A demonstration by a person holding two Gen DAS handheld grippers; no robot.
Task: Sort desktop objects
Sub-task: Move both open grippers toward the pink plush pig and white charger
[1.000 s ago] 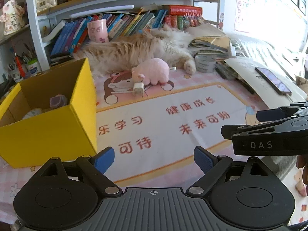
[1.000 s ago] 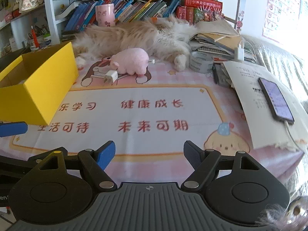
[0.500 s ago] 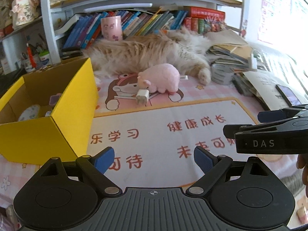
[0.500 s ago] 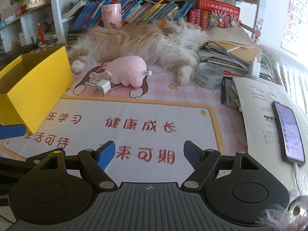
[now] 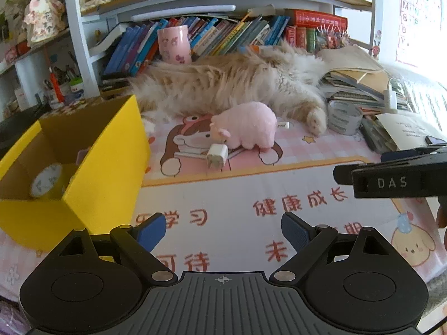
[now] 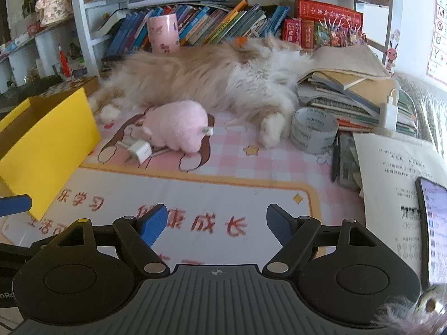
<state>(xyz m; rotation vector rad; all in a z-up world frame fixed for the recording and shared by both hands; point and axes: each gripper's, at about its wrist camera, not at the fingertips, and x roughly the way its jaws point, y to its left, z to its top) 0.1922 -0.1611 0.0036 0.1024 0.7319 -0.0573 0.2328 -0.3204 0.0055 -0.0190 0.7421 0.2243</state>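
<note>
A pink plush pig point(image 5: 245, 127) point(image 6: 176, 127) lies mid-desk with a white charger plug point(image 5: 216, 156) point(image 6: 139, 150) at its snout. A roll of clear tape point(image 5: 343, 117) point(image 6: 313, 132) stands to the right. The yellow box point(image 5: 103, 153) point(image 6: 50, 136) sits at left, holding a tape roll point(image 5: 46, 180) and a small purple item. My left gripper point(image 5: 222, 230) is open and empty above the printed mat, beside the box. My right gripper point(image 6: 215, 224) is open and empty too, short of the pig; it also shows in the left wrist view point(image 5: 391, 167).
A long-haired cat point(image 5: 229, 83) point(image 6: 212, 75) lies across the back of the desk before the bookshelf. A pink cup point(image 6: 163, 33), stacked books point(image 6: 349, 89), pens point(image 6: 335, 159), papers point(image 6: 396, 173) and a phone point(image 6: 433, 215) crowd the right side.
Both grippers have moved forward toward the pig and the cat, which now look larger. The box has slid to the left in both views. Neither gripper's opening has changed.
</note>
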